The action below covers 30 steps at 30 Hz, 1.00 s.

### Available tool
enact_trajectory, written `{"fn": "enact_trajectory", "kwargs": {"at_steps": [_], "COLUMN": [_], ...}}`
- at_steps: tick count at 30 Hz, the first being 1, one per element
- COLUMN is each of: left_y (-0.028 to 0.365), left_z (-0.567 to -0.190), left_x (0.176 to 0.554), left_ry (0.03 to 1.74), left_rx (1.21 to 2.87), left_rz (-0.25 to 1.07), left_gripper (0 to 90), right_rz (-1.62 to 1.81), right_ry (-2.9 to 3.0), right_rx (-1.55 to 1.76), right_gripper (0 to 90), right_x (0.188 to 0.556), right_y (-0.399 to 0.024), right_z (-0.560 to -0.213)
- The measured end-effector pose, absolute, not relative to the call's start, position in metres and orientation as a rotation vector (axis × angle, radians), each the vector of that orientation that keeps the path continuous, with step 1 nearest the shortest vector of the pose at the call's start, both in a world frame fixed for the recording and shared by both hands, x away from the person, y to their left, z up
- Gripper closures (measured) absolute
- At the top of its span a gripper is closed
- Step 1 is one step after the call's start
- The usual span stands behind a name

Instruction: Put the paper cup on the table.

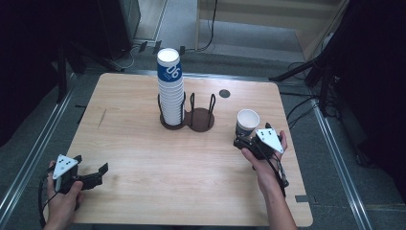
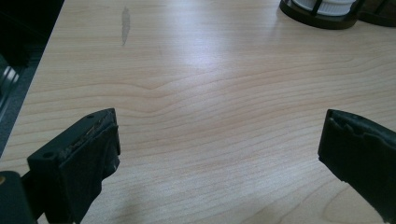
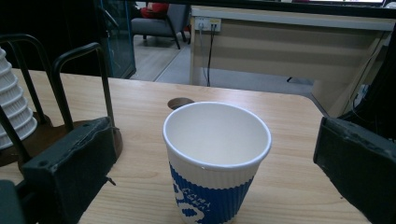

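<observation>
A white paper cup with a blue band (image 1: 247,122) (image 3: 217,158) stands upright and empty on the right side of the wooden table (image 1: 143,143). My right gripper (image 1: 245,140) (image 3: 217,140) is open, with the cup between its jaws and a gap on each side. A tall stack of the same cups (image 1: 171,88) (image 3: 14,116) sits in the left ring of a dark two-ring holder (image 1: 201,120) (image 3: 79,84); the right ring is empty. My left gripper (image 1: 98,175) (image 2: 219,135) rests open near the table's front left corner with bare wood between its jaws.
A round dark grommet hole (image 1: 224,93) (image 3: 180,102) lies behind the cup. A small grey mark (image 2: 125,23) is on the wood at the left. The holder's base (image 2: 322,11) is far ahead of the left gripper. Cables and stands surround the table.
</observation>
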<state>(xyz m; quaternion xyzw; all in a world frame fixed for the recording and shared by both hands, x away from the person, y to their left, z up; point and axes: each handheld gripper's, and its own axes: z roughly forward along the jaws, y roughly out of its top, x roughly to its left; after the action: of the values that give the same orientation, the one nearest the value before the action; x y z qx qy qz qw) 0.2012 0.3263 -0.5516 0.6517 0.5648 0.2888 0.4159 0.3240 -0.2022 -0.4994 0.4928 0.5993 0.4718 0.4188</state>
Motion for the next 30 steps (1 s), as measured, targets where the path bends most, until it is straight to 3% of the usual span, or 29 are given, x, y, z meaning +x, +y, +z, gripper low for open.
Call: {"fn": "enact_trajectory", "kwargs": {"at_steps": [30], "left_y": [0.326], "left_z": [-0.551], "left_x": [0.201], "left_ry": [1.424], "left_rx": [1.641], "left_rz": [0.733], "left_gripper": [0.0], "right_rz": [1.148], "right_ry": [1.502], "right_rx": [1.257], "right_gripper": [0.0], "right_x": [0.283], "right_y": [-0.242], "right_z": [-0.510]}}
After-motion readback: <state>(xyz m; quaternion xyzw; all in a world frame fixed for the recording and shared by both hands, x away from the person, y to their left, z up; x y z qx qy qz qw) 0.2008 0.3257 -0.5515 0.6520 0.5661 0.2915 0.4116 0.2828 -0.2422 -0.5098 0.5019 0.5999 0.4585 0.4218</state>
